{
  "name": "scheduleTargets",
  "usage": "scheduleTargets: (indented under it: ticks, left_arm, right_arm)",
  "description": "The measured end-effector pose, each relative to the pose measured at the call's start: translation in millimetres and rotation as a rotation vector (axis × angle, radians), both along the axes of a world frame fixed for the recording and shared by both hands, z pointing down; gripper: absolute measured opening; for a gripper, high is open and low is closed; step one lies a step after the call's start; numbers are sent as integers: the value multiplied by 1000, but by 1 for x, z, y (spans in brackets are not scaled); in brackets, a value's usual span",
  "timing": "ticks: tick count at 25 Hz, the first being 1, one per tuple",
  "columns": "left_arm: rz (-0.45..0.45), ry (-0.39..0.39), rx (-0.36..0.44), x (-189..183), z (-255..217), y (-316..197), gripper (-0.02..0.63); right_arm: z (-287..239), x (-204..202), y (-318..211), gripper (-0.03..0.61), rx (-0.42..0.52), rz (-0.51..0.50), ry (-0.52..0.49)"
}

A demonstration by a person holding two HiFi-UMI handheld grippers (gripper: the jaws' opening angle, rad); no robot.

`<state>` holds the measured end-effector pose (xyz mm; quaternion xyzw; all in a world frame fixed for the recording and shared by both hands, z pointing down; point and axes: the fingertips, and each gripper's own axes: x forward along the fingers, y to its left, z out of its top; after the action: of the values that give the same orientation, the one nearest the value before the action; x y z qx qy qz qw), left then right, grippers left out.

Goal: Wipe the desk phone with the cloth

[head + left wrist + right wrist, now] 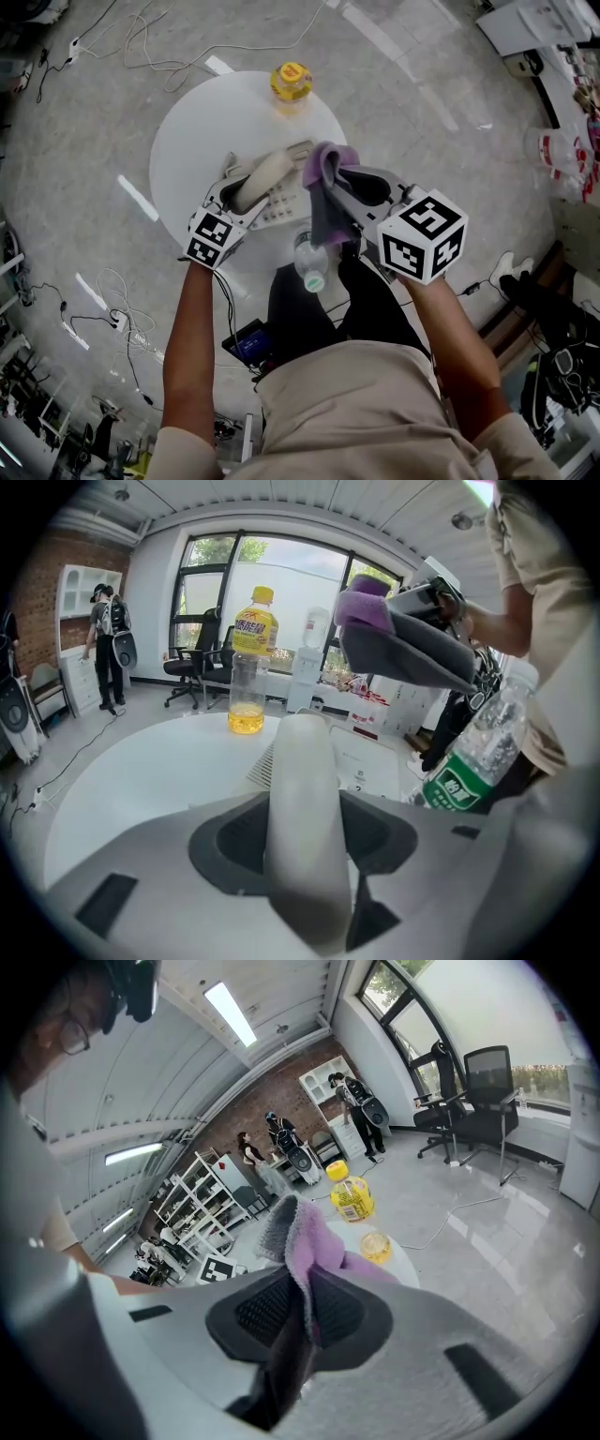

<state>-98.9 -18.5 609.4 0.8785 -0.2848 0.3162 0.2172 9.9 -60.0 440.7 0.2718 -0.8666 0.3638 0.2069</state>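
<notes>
Bare forearms [192, 337] reach forward and down from short beige sleeves, each hand carrying a gripper with a black-and-white marker cube. On the left gripper [305, 841], the dark ribbed jaws are clamped on a smooth, off-white plastic handset [302, 789] that runs lengthwise between them. On the right gripper [300, 1316], the jaws are pinched together on a fuzzy purple and grey cloth [305, 1237], which bunches above them and hangs limp below. Under the right jaws stands a clear plastic water bottle [310, 262]; the white print on its green label is too small to read. Beneath both jaws, the pale desk phone base [279, 214] lies on the round white desk [187, 155]. Beyond the jaws, at the far edge, stands a yellow-capped bottle [291, 82] with a little amber liquid; its yellow label's red lettering is illegible.
</notes>
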Motion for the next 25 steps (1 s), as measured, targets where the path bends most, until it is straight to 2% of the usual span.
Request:
scheduleTargets:
  ticks: [11,21,25]
  left_arm:
    - [83,-42,37,7,1,7,207]
    - [232,-185,127,5,-4,6,207]
    - [303,-216,162,8,-8,0,207]
  right_arm:
    - [2,6,3,46,-3,10,11]
    - [3,4,9,46,-3,11,18]
    - [4,1,11,46,-5,8,20]
